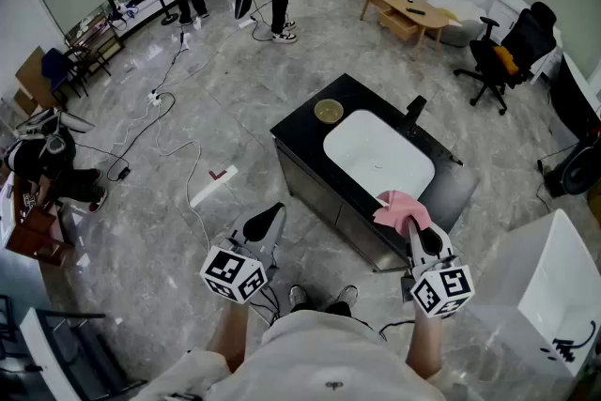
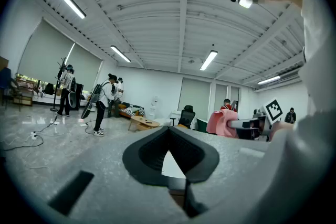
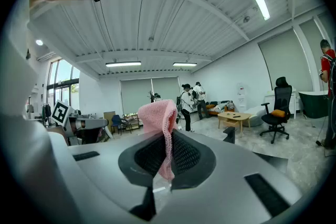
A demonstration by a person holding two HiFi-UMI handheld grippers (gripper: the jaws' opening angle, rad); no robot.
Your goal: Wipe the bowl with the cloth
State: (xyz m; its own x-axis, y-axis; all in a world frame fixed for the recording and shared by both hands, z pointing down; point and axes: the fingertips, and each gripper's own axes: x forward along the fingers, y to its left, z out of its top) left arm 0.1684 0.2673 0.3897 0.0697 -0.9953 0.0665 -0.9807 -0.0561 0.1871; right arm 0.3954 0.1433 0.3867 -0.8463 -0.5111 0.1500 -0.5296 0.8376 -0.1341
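Counter (image 1: 302, 123) on marble floor (image 1: 216, 89) bears sink (image 1: 357, 142) and bowl (image 1: 328, 111).

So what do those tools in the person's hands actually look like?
The left gripper and right gripper look alike. Each has a pale grey shell with black padded jaws that narrow to a point. Each also carries a cube covered in black-and-white square markers. The person wears a pale top that leaves the forearms uncovered.

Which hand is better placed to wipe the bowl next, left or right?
Probably right: the right claw is shut on the pink cloth at the edge of the counter, while the left claw is shut and empty, over the floor.
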